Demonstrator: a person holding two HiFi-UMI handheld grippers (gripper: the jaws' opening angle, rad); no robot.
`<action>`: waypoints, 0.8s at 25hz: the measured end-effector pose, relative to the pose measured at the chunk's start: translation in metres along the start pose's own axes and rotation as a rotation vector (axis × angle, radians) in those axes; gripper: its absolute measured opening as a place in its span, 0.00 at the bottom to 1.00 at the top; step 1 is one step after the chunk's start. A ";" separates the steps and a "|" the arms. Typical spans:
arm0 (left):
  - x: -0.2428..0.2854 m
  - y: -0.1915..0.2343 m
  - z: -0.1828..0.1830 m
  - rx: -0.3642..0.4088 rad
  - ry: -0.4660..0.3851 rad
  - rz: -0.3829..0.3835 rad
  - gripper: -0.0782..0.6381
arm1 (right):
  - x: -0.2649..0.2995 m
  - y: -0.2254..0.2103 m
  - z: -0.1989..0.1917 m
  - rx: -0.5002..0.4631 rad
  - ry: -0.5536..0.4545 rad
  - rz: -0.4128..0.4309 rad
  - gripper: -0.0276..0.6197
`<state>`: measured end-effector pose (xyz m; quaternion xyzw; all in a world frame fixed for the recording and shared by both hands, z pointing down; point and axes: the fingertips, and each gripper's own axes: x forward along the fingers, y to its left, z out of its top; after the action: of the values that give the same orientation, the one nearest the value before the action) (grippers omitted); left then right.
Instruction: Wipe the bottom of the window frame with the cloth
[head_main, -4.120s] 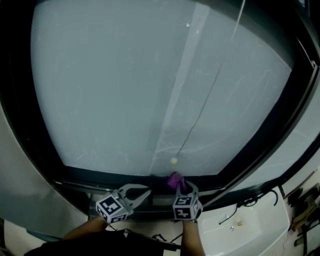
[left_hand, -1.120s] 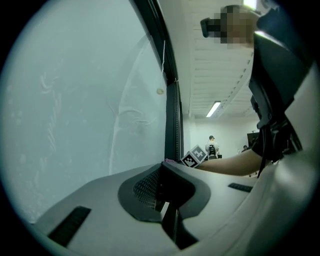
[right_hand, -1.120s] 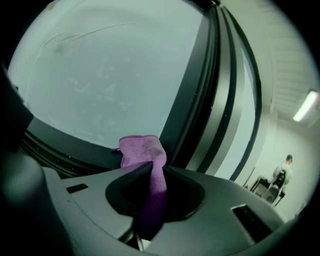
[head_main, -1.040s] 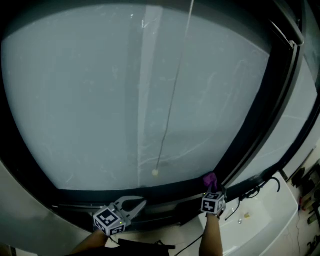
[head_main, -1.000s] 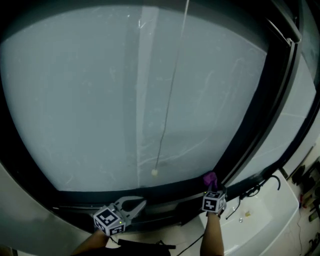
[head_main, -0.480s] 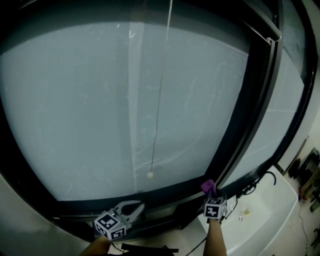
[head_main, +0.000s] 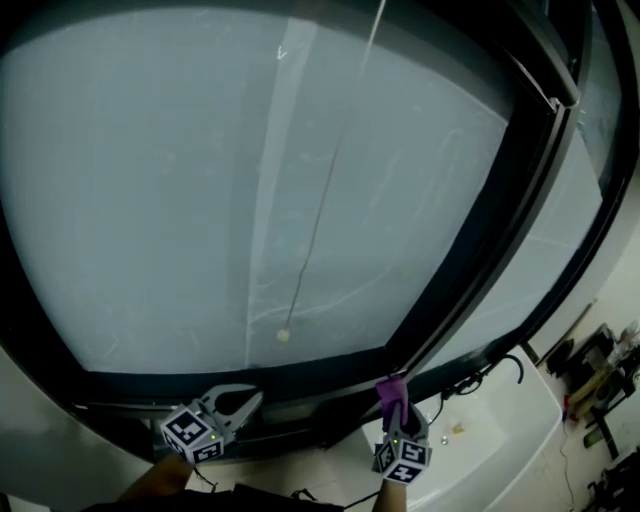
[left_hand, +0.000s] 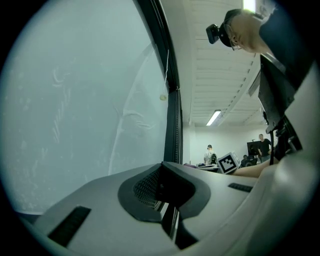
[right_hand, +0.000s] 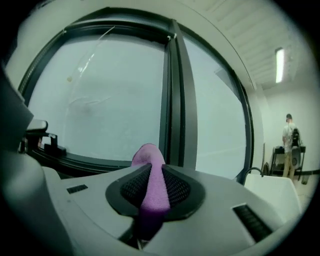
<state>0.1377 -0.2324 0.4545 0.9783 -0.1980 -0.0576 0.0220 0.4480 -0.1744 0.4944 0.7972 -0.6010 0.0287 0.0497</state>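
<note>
A purple cloth (right_hand: 150, 175) sticks up from between the jaws of my right gripper (right_hand: 152, 182), which is shut on it. In the head view this cloth (head_main: 390, 392) is just below the dark bottom rail of the window frame (head_main: 300, 378), near the foot of the vertical mullion (head_main: 470, 250). The right gripper view shows the rail (right_hand: 90, 161) a short way beyond the cloth's tip, not touching it. My left gripper (head_main: 245, 400) rests by the rail further left, with its pads (left_hand: 147, 185) closed together on nothing.
A blind cord with a bead (head_main: 283, 336) hangs in front of the frosted pane. A white ledge (head_main: 505, 425) with a black cable (head_main: 480, 375) lies to the right, and tools (head_main: 590, 370) are beyond it. People stand far off in the room (right_hand: 289, 145).
My right gripper carried the cloth along the bottom rail from below the cord bead to the mullion corner, then drew back a little from the rail. The left gripper barely moved.
</note>
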 end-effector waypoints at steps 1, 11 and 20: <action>0.001 0.000 0.000 0.030 0.003 0.008 0.11 | -0.007 0.003 0.001 0.015 -0.020 0.013 0.15; 0.001 0.001 -0.006 0.141 0.028 0.049 0.11 | -0.057 0.054 0.010 -0.025 -0.082 0.156 0.15; 0.002 -0.001 -0.004 0.140 0.014 0.035 0.11 | -0.064 0.077 0.004 -0.018 -0.062 0.189 0.14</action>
<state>0.1399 -0.2319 0.4580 0.9742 -0.2182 -0.0363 -0.0440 0.3566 -0.1348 0.4876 0.7369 -0.6751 0.0033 0.0355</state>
